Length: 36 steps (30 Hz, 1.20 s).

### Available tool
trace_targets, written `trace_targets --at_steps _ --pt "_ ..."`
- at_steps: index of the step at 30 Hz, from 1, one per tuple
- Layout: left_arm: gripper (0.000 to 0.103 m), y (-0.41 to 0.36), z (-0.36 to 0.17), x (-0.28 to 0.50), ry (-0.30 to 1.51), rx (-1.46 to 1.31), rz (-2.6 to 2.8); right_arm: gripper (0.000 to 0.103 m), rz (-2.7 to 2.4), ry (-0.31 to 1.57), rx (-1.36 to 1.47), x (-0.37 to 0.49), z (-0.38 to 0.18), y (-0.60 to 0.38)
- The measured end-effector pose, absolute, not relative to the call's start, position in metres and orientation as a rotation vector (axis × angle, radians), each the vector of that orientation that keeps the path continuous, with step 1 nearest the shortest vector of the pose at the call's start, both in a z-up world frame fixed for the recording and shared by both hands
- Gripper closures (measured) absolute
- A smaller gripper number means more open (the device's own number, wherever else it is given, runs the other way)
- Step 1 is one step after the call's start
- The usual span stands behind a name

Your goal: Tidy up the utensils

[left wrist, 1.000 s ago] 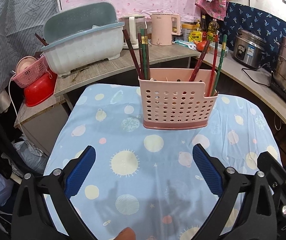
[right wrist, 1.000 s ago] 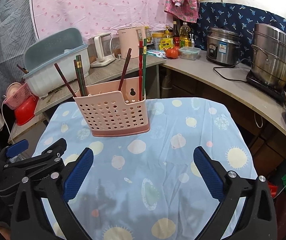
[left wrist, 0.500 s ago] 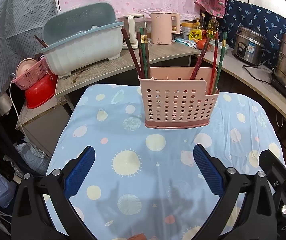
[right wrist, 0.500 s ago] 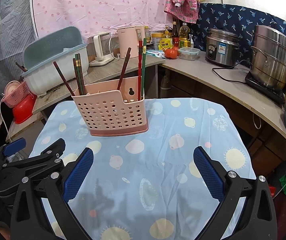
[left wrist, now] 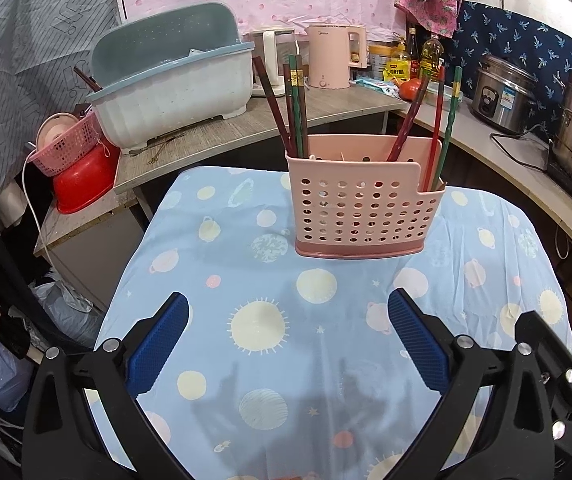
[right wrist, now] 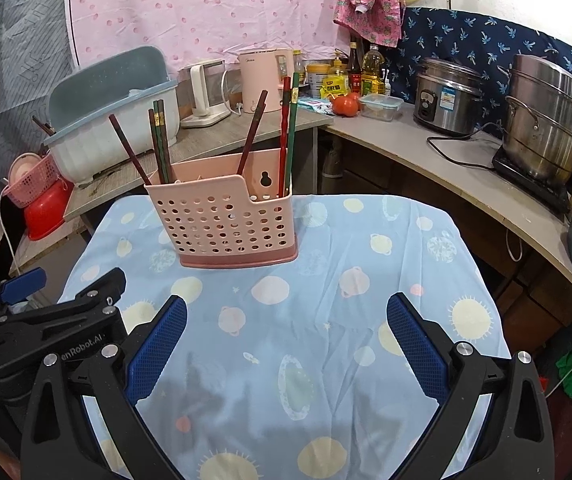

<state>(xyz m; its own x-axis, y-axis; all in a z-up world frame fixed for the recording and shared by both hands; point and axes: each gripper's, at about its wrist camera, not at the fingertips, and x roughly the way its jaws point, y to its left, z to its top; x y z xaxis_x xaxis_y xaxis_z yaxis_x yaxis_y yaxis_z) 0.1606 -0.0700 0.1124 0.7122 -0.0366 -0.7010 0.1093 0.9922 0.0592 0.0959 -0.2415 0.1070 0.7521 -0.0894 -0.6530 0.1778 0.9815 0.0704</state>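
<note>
Left wrist view: left gripper [left wrist: 288, 338] spread wide, empty, above blue planet-print tablecloth [left wrist: 269, 360]. Pink perforated plastic utensil caddy [left wrist: 360, 210] upright at far centre of cloth, chopsticks [left wrist: 296, 104] standing inside.

Right wrist view: right gripper [right wrist: 286, 338] spread wide, empty. Caddy [right wrist: 223, 224] far left of centre; left gripper body [right wrist: 51, 320] near left.

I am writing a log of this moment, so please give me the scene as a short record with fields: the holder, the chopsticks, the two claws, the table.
holder: pink perforated utensil holder, upright on the tablecloth
chopsticks: standing in the holder, one group at its left end, one at its right end
left claw: open, holds nothing, apart from the holder
right claw: open, holds nothing
table: blue planet-print tablecloth
</note>
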Motion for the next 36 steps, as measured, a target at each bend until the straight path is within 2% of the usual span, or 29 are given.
trace_targets --at_steps 36 --pt "0.008 -0.0674 0.1101 0.1612 0.775 0.100 -0.062 0.006 -0.145 0.711 0.130 0.0960 0.1025 -0.2386"
